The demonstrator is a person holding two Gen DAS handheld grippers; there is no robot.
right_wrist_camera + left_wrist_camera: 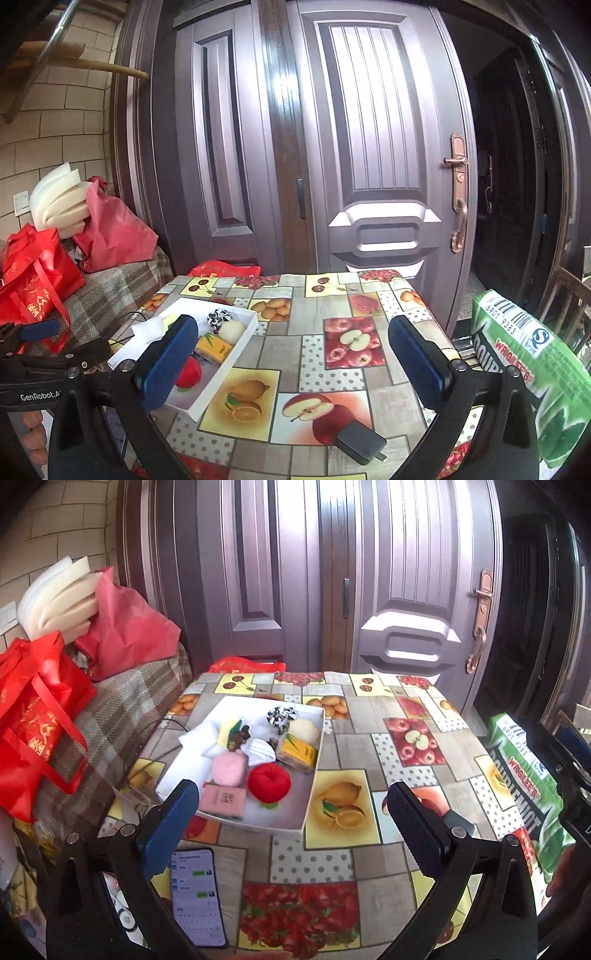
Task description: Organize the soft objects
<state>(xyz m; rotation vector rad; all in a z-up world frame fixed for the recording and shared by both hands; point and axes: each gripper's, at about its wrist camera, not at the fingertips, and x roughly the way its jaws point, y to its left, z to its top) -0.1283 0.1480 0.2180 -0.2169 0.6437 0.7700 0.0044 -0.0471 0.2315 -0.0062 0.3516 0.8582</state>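
A white shallow box (pixel 317 760) lies on the fruit-print tablecloth (pixel 369 856) and holds several soft objects: a red plush apple (pixel 268 780), a pink puff (pixel 229 770), a pink packet (pixel 224 800), a yellow sponge (pixel 297 752), a cream ball (pixel 303 731), a black-and-white scrunchie (pixel 281 716) and white cloth (pixel 199 738). My left gripper (pixel 293 827) is open and empty, just in front of the box. My right gripper (pixel 291 363) is open and empty, to the right of the box (pixel 236 354).
A phone (pixel 197 893) lies at the table's front left. A black charger (pixel 361 441) lies near the front. A green Doublemint cushion (pixel 532 369) stands at the right. Red bags (pixel 33 716) and foam sheets (pixel 59 602) are piled on the left. Doors (pixel 369 572) stand behind.
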